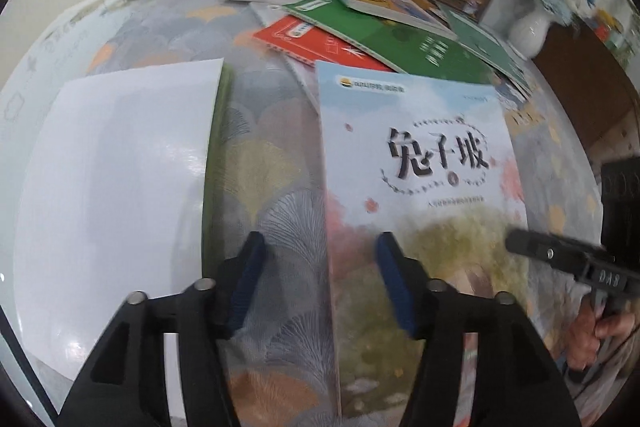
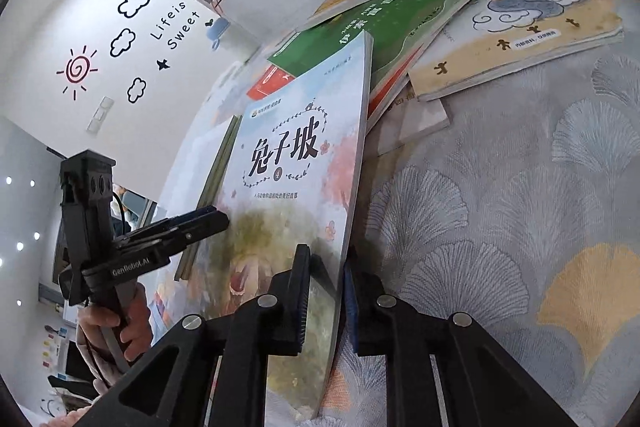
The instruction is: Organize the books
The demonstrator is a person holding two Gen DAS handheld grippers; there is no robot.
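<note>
Patterned cloth with grey, orange and yellow fan shapes (image 2: 520,187) covers your table, and a loose heap of green, red and cream paperbacks (image 2: 400,27) lies toward its far edge below a white wall with cloud and sun stickers (image 2: 120,47). Your right gripper (image 2: 326,291) pinches the near edge of the pale-blue paperback with black Chinese title lettering (image 2: 292,167), which sits between that heap and a white-covered book with a green spine (image 1: 120,187) near the table's left edge. Your left gripper (image 1: 320,267) stands spread and holds nothing, its fingers (image 1: 250,267) straddling the blue book's left edge.
</note>
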